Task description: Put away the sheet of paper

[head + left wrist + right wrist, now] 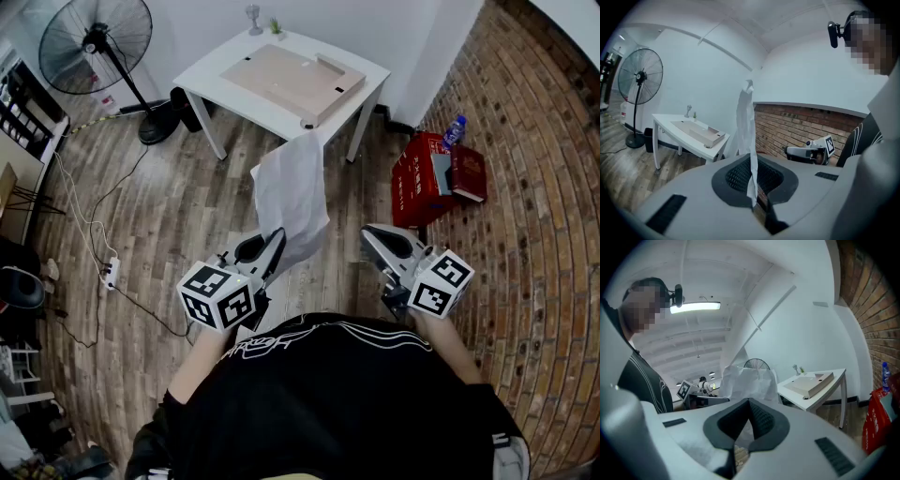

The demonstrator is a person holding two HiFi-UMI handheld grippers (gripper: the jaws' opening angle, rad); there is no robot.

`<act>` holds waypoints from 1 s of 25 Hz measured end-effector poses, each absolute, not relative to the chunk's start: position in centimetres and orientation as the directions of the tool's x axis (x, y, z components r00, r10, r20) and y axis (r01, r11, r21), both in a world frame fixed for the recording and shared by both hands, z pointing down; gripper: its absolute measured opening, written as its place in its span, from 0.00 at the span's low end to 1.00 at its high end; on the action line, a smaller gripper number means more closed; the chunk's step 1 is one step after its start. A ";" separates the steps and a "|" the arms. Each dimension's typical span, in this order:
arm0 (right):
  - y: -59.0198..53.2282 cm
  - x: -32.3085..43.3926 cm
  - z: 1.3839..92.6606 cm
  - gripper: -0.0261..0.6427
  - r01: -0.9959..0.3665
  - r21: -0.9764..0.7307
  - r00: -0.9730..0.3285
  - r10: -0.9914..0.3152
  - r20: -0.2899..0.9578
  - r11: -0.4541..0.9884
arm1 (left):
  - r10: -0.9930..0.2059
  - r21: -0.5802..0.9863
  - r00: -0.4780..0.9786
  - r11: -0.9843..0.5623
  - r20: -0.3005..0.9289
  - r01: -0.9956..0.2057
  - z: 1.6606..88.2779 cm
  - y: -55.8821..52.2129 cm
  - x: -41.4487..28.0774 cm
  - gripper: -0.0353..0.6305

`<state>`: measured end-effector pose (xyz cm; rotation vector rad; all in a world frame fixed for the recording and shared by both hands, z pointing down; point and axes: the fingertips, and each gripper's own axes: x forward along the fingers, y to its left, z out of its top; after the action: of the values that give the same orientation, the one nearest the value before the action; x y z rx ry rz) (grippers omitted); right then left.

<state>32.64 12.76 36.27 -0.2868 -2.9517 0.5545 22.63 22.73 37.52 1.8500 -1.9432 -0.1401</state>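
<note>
At seven o'clock in the head view, the left gripper [274,244] is clamped tight on the bottom edge of the sheet of paper [292,192], which stands limp toward the table [216,67] at twelve. With so thin a pinch, a quick swing could tear it or pull it free. At four o'clock the right gripper [371,234] has its jaws together on nothing, so there is no second hold.

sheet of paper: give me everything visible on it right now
The sheet of paper is white, thin and slightly crumpled. It stands upright in the air, pinched at its lower edge between the shut jaws of the left gripper, above the wood floor and short of the white table. Nothing else touches it.
</note>
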 end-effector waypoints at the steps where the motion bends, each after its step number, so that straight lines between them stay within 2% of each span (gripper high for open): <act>1: 13.3 32.6 36.3 0.04 0.164 -0.368 -0.974 0.209 0.087 0.915 | -0.969 0.374 0.000 0.095 0.247 -0.922 37.5 23.3 22.5 0.10; 15: 15.8 29.1 37.3 0.04 0.157 -0.366 -0.977 0.198 0.076 0.917 | -0.966 0.348 -0.029 0.120 0.255 -0.930 38.2 26.4 19.0 0.10; 25: 10.1 21.1 39.7 0.04 0.153 -0.414 -0.976 0.202 0.079 0.897 | -0.956 0.366 -0.058 0.166 0.288 -0.916 40.1 22.1 10.8 0.10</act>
<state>21.15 10.11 39.65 -0.2763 -2.9423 0.6276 10.79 22.08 40.05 1.7675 -1.9916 -0.1167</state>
